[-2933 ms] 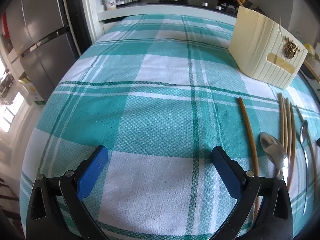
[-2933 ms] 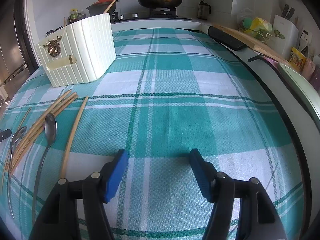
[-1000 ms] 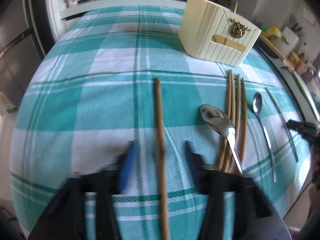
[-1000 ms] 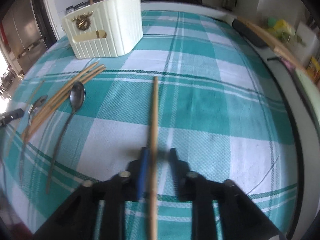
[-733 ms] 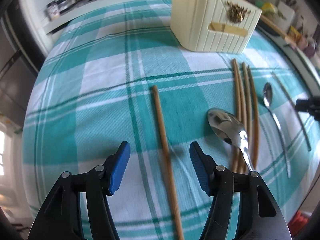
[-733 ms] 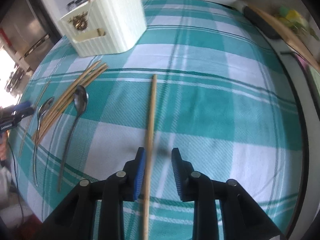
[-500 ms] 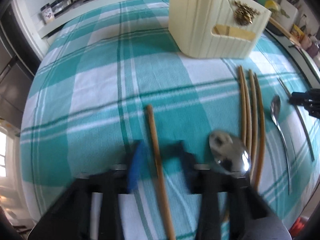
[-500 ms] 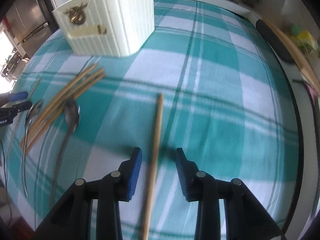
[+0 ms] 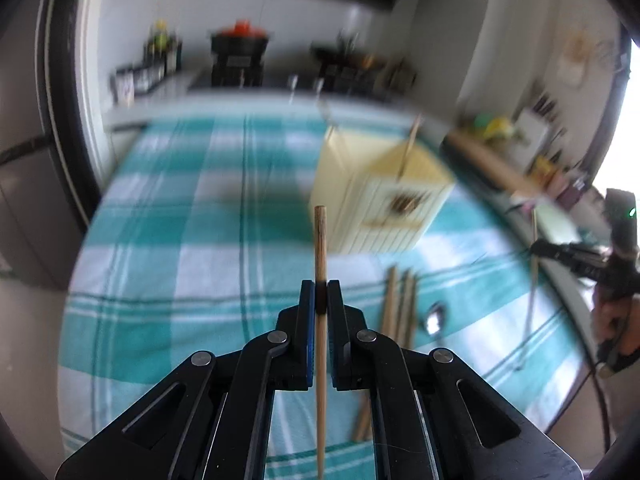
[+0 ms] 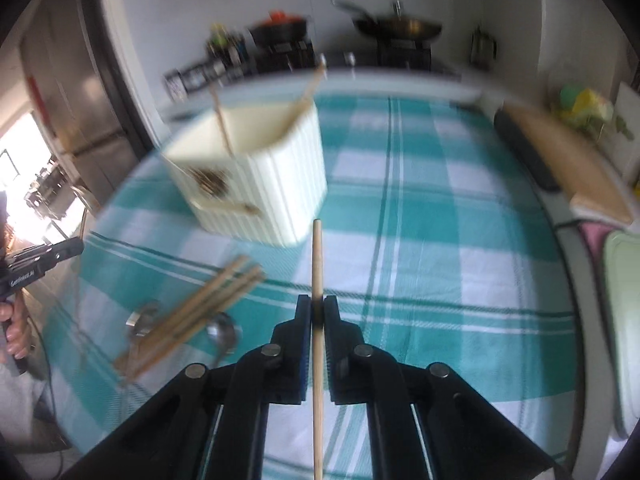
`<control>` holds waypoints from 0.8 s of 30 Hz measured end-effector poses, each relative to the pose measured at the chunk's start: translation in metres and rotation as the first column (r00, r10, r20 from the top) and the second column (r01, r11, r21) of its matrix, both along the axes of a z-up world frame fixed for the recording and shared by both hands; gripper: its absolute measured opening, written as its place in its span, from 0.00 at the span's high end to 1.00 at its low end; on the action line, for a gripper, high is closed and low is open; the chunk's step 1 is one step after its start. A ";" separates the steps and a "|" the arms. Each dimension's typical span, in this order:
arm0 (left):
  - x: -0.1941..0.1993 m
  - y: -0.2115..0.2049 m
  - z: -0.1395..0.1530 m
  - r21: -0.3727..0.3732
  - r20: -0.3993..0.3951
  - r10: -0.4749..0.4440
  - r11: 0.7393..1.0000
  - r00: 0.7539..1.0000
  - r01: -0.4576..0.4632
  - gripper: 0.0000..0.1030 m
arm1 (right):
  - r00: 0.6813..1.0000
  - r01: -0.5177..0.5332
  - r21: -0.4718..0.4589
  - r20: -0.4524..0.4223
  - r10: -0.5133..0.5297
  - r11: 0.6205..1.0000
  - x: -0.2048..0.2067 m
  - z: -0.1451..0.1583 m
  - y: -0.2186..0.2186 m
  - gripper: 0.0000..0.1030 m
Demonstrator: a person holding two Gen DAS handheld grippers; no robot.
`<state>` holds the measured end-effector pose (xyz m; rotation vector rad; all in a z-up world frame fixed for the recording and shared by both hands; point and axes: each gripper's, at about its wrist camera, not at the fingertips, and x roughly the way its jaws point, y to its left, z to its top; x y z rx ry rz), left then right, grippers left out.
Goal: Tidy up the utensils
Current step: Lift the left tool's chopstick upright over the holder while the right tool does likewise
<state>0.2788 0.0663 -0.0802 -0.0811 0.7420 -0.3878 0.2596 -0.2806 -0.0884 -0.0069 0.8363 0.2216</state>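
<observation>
Two wooden chopsticks, one clamped in the left gripper, one in the right gripper, each lifted above the checked tablecloth, long axis pointing to twelve o'clock, cream utensil holder at eleven.

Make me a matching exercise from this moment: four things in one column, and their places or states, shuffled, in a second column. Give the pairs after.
Things:
1. left tool
2. cream utensil holder
3. bundle of chopsticks
4. wok

Places or states:
A. on the stove at the back
B. lying on the checked cloth beside two spoons
C. shut on a single chopstick
D. standing on the cloth, two sticks poking out of its top

Pairs: 1-C, 2-D, 3-B, 4-A
</observation>
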 end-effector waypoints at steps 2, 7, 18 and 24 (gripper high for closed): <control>-0.015 0.005 0.020 -0.027 0.058 0.000 1.000 0.998 0.002 0.96 | 0.999 -0.013 0.000 0.047 0.013 1.000 -0.010 0.018 -0.001 0.94; -0.032 0.012 0.042 -0.073 0.116 0.006 0.997 0.993 0.003 0.96 | 0.990 -0.032 -0.003 0.134 0.032 0.999 -0.040 0.049 0.008 0.94; -0.034 0.007 0.057 -0.075 0.137 -0.007 0.997 0.991 0.017 0.96 | 0.975 -0.045 -0.013 0.218 0.047 0.999 -0.051 0.075 0.019 0.94; -0.014 -0.001 0.101 -0.102 0.225 -0.005 0.994 0.974 0.029 0.96 | 0.967 -0.050 -0.011 0.251 0.051 0.999 -0.023 0.097 0.021 0.94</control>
